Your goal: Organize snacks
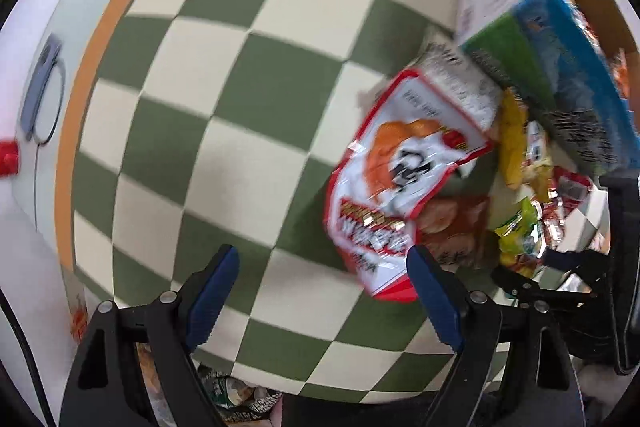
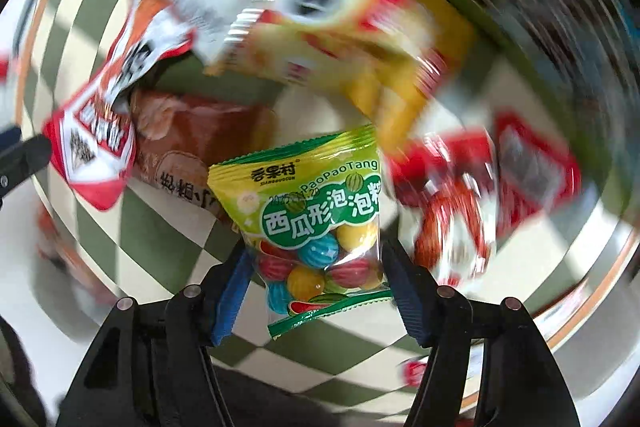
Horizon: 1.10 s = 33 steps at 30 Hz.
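Where right tool (image 2: pixel 316 269) straddles it, gum bag (image 2: pixel 312 211) reads "PaoPaoTang".

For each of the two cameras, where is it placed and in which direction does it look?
Left wrist view: sits on the left tongs, looking down at the checkered cloth; their blue-padded fingers stand open over bare cloth, and the right tongs show at the right edge.
Right wrist view: sits on the right tongs, looking steeply down at the snack pile; the gumball bag lies between their fingers.
Shared: the cloth, the red-and-white bag, the gumball bag.
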Each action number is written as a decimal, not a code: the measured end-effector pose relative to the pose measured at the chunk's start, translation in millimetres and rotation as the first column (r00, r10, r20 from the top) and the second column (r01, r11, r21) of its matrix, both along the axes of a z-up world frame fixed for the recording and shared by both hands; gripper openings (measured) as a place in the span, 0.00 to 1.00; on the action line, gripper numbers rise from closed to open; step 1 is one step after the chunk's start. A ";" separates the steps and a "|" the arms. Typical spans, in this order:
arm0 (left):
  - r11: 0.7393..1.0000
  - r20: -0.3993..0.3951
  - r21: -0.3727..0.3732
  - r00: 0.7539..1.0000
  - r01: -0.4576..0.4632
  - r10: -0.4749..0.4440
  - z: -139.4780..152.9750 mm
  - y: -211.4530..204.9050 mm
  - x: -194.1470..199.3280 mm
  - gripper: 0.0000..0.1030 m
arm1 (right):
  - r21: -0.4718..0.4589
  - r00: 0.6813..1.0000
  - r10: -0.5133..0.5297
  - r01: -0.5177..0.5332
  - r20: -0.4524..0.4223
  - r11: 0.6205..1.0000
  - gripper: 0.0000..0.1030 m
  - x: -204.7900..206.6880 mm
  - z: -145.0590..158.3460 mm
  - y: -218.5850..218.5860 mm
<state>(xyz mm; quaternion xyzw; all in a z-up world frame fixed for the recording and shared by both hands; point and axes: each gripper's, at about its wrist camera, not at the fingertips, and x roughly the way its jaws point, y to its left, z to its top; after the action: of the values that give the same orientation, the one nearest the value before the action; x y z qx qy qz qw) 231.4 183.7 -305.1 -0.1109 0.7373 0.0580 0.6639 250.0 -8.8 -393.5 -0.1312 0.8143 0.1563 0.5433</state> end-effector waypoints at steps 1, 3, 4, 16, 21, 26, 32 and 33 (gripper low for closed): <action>0.999 -0.005 -0.015 0.999 0.037 -0.037 -2.2 -5.8 6.8 0.83 | 0.009 0.999 -0.044 0.044 0.005 0.999 0.65 -0.4 1.5 -8.9; 0.995 -0.016 -0.037 0.996 0.090 -0.091 -8.9 -17.2 20.0 0.83 | 0.033 0.989 -0.149 0.149 0.004 0.988 0.65 -1.6 3.4 -30.6; 0.991 -0.029 -0.047 0.992 0.122 -0.123 -15.8 -23.3 27.0 0.83 | 0.043 0.984 -0.178 0.178 -0.004 0.983 0.65 -2.5 3.4 -38.0; 0.975 -0.123 -0.054 0.968 0.214 -0.219 -81.0 -32.7 73.0 0.85 | 0.066 0.956 -0.292 0.292 -0.012 0.954 0.65 -19.1 2.7 -79.0; 0.966 -0.070 0.047 0.965 0.255 -0.252 -72.7 -35.1 71.0 0.61 | 0.066 0.943 -0.332 0.331 -0.003 0.941 0.64 -8.3 3.1 -78.5; 0.963 -0.039 0.074 0.965 0.260 -0.258 -62.4 -42.9 62.0 0.46 | 0.068 0.933 -0.360 0.358 0.018 0.931 0.64 -6.7 10.5 -80.0; 0.969 -0.003 0.075 0.972 0.235 -0.236 -47.5 -46.8 53.5 0.22 | 0.080 0.931 -0.365 0.362 0.020 0.929 0.59 -14.4 14.8 -75.6; 0.972 -0.012 0.055 0.974 0.228 -0.227 -49.9 -43.9 54.3 0.23 | 0.083 0.930 -0.366 0.363 0.022 0.928 0.59 -16.0 15.5 -74.4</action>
<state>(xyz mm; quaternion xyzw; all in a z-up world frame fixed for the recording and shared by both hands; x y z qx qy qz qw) 285.8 139.8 -354.9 -0.0070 0.7450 0.0024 0.6670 234.0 -83.2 -378.0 0.0407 0.8076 0.0816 0.5827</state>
